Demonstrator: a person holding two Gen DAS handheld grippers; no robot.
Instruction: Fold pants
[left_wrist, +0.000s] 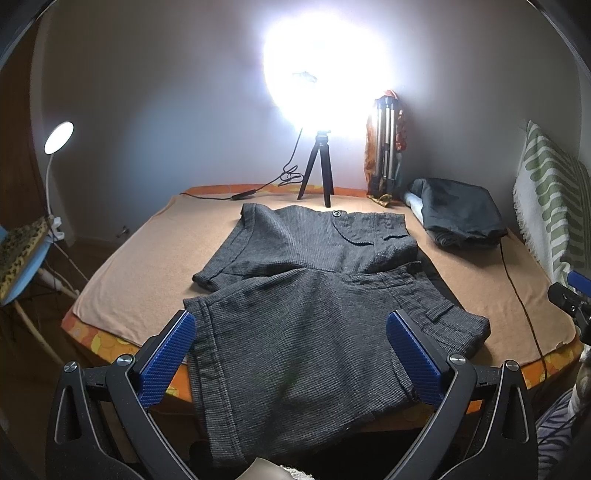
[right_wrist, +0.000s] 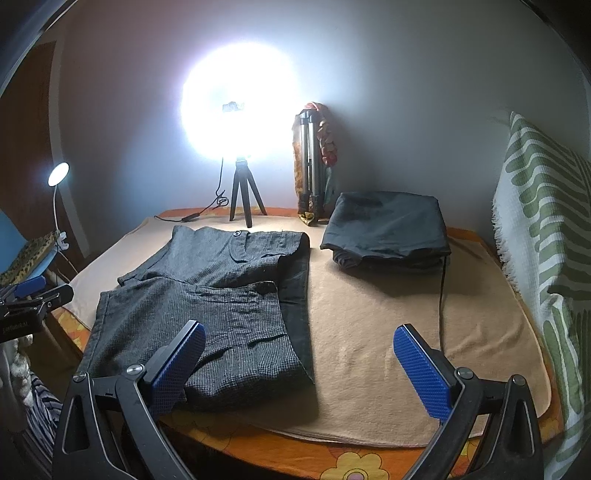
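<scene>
Grey shorts (left_wrist: 306, 295) lie spread on a peach blanket (left_wrist: 147, 258), one leg hanging over the near edge. The left gripper (left_wrist: 291, 354) hovers above that leg, jaws wide apart. Beyond stand a small tripod (left_wrist: 317, 170) and a folded dark garment (left_wrist: 458, 210).

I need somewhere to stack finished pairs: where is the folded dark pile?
The dark pile lies at the table's far right, right of the grey pants, near the silver tripod.

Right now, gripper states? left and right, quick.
Left gripper: open, holding nothing, fingers spread over the grey pants.
Right gripper: open, holding nothing, above the pants' waistband edge and the blanket.
</scene>
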